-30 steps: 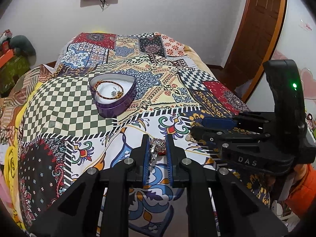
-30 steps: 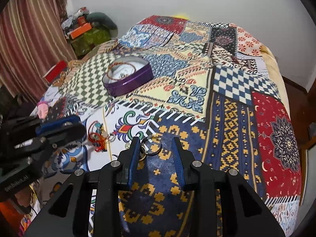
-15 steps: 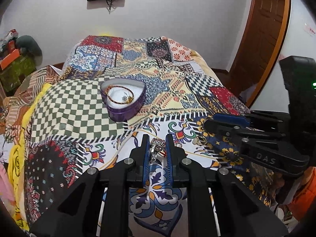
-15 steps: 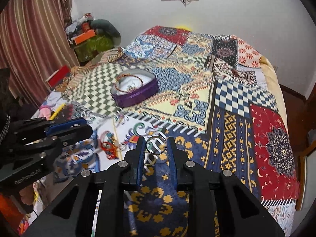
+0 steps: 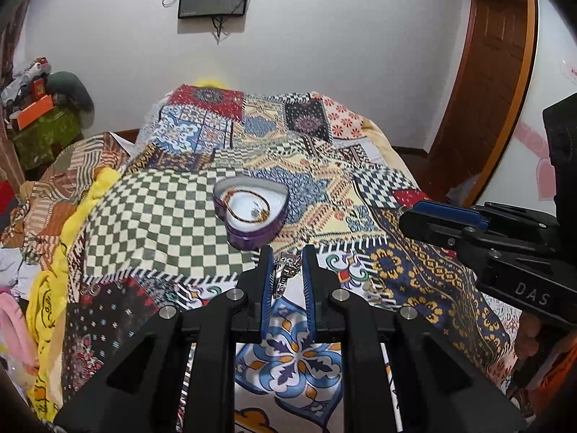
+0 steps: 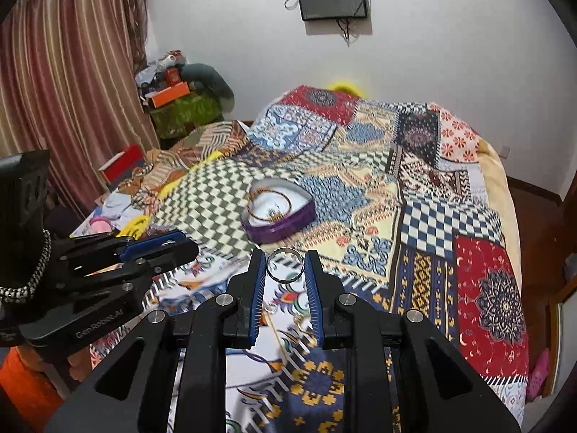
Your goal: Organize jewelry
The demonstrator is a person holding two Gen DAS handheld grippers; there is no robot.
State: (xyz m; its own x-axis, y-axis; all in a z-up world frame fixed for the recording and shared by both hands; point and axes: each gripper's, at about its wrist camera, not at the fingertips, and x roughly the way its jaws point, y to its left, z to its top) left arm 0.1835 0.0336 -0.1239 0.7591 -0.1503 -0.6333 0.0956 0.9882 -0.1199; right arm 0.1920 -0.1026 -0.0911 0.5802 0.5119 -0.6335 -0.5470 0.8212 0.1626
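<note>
So both claws have come up off the bed [image 5: 173, 216] over the last second and the view has swung toward the purple heart tin [image 5: 252, 213], which sits way closer to centre than it did a moment ago, so I'd say the picking-up part is done and it's now the carry to the tin. The tin is open on the quilt with a beaded bracelet [image 5: 249, 209] already lying inside on the white lining. Right claw [image 6: 285, 270] is pinched in on a plain silver ring [image 6: 285, 270], held by its two sides right at the tips, up in the air with the tin just beyond and slightly left of it. Left claw [image 5: 286, 270] is narrowed down on a sparkly silver piece [image 5: 286, 270], looks like a ring or charm, can't tell exactly; it seems to rest against the left pad, so the grip may be a bit loose. The tin is straight ahead of that one, just past the tips. A few more bits are still on the quilt under the right claw, too blurry to name.
</note>
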